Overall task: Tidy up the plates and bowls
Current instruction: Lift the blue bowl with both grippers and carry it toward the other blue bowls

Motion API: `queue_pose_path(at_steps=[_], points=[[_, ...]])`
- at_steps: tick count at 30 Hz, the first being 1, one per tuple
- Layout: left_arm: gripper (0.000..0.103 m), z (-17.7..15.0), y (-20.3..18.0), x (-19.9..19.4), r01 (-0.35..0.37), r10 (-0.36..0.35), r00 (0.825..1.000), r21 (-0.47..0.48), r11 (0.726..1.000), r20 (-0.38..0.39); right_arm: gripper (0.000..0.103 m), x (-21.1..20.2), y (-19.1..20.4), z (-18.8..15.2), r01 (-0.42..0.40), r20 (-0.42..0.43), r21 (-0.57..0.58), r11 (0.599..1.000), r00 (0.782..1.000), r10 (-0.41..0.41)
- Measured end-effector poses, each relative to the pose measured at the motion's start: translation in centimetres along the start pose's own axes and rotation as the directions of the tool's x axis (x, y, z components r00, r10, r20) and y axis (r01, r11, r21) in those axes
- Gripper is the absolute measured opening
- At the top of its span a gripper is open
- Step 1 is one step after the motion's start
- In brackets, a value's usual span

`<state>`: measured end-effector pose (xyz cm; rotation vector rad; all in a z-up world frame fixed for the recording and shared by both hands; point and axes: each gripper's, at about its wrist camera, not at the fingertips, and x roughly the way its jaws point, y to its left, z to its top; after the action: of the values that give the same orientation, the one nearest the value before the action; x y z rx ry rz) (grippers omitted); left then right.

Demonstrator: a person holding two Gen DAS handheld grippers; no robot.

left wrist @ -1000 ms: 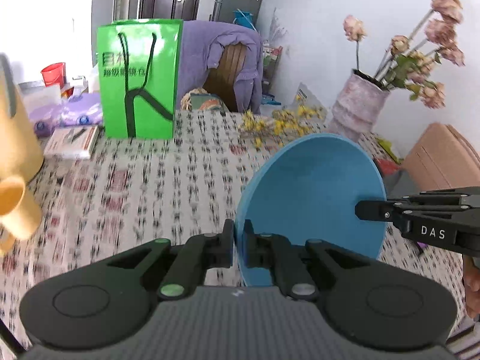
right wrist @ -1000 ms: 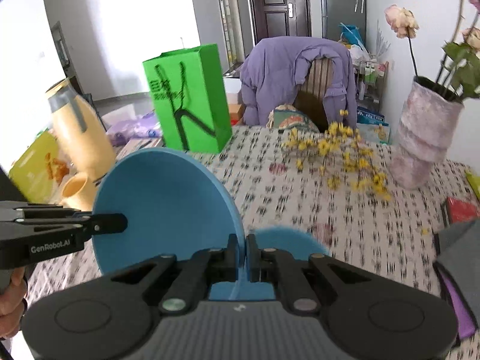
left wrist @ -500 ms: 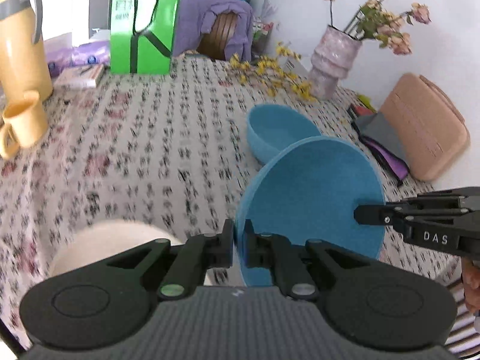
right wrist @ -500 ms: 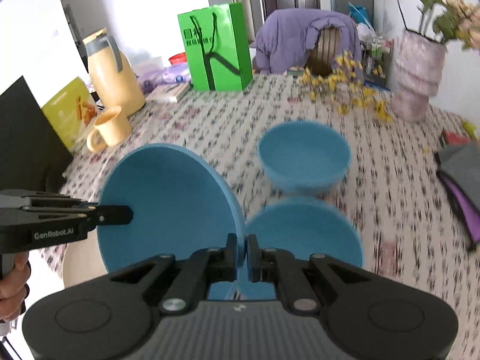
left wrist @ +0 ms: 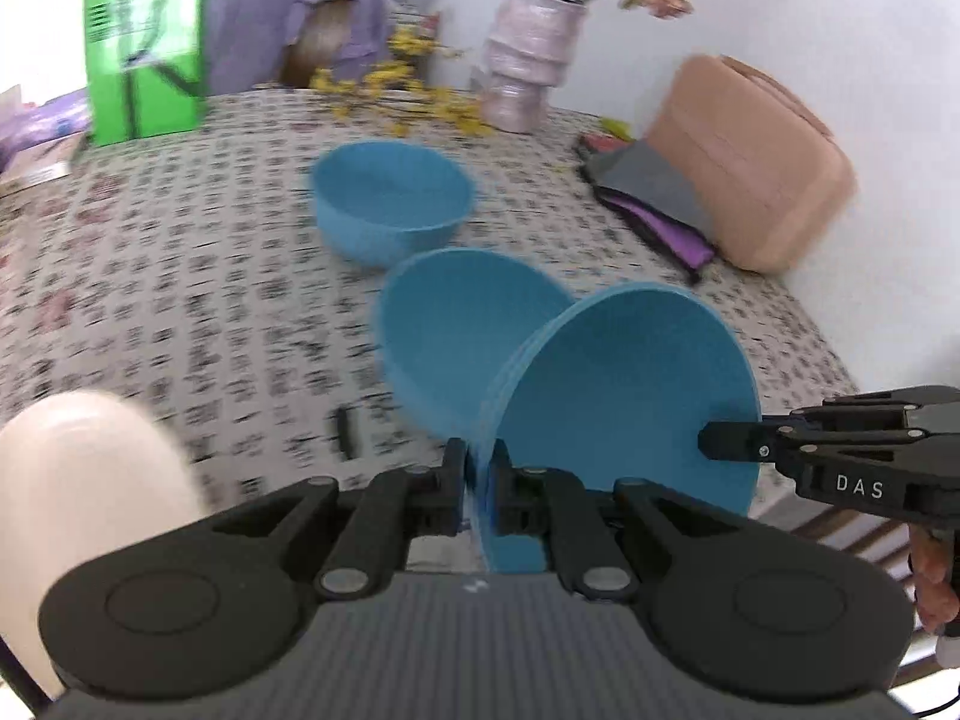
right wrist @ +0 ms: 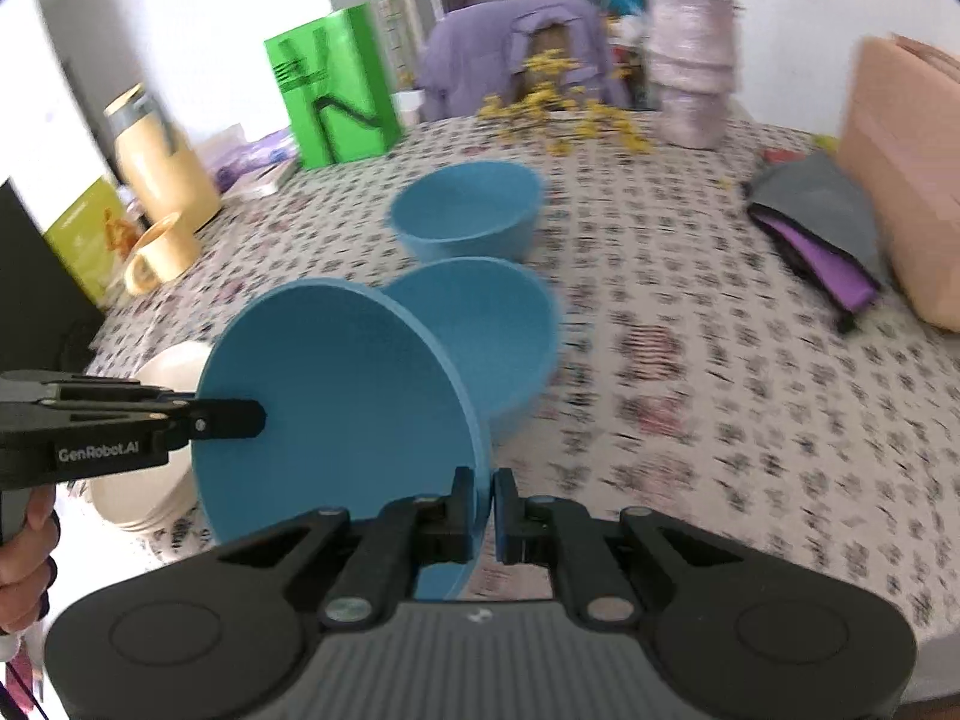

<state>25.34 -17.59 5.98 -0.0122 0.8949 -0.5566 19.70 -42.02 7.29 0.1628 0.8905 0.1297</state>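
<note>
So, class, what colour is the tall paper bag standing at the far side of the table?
Bright green with black handles and markings; the bag shows best in the right wrist view.

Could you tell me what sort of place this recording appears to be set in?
Most likely a lived-in home dining area: a patterned tablecloth carries a vase of flowers, blue bowls and a thermos, and a chair draped with a purple jacket stands behind.

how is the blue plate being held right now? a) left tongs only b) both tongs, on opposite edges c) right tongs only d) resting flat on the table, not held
b: the left tongs clamp the blue plate at one rim and the right tongs clamp the opposite rim, holding it tilted above the blue bowl.
</note>
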Motion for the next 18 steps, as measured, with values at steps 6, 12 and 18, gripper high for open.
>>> queue_pose_path(at_steps=[6,12,18], points=[[0.007,2.8,-5.8,4.8,0.078,-0.076,0.995,0.043,0.996,-0.059,0.007,-1.9,-6.8,-0.5,0.073,0.014,0.101,0.992,0.997,-0.075],[0.007,5.4,-10.4,11.1,0.124,-0.112,0.984,0.076,0.989,-0.141,0.007,-0.8,-13.5,-0.7,0.107,-0.013,0.213,0.971,0.994,-0.106],[0.007,7.5,-12.4,16.7,0.15,-0.131,0.967,0.074,0.986,-0.218,0.007,1.6,-17.9,-0.2,0.128,-0.063,0.287,0.949,0.991,-0.115]])
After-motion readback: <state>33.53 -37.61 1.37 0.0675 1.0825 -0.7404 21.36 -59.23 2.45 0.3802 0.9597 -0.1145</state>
